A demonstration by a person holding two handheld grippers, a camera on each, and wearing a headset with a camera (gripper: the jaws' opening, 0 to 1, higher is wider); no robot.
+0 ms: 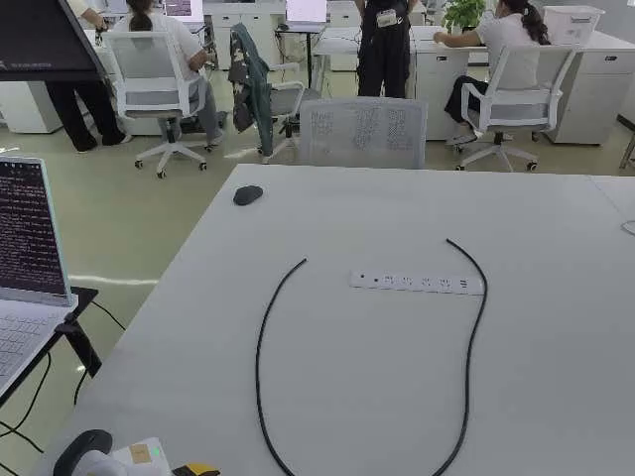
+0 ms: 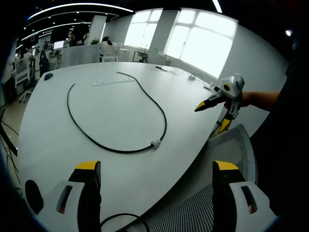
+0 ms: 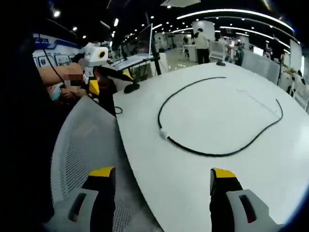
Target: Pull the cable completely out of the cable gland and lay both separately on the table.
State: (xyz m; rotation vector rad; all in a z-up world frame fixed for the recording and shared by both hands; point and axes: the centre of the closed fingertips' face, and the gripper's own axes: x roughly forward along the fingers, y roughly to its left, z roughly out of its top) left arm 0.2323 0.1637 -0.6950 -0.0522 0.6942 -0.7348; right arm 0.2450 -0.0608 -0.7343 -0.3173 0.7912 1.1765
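A long black cable (image 1: 260, 367) lies in an open U on the white table (image 1: 377, 397). A small pale cable gland (image 2: 155, 143) sits on the cable's near bend, seen also as the gland (image 3: 163, 134) in the right gripper view. My left gripper (image 2: 157, 166) is open and empty, held off the table's near edge and short of the gland. My right gripper (image 3: 161, 172) is likewise open and empty, over the near edge. Each shows in the other's view: the right gripper (image 2: 210, 118) and the left gripper (image 3: 110, 81), both apart from the cable.
A white power strip (image 1: 417, 283) lies inside the cable's loop and a black mouse (image 1: 248, 194) at the far left. A laptop (image 1: 25, 248) stands left of the table. A mesh chair (image 3: 82, 140) is below the grippers, another chair (image 1: 362, 131) beyond the table. People sit at the far desks.
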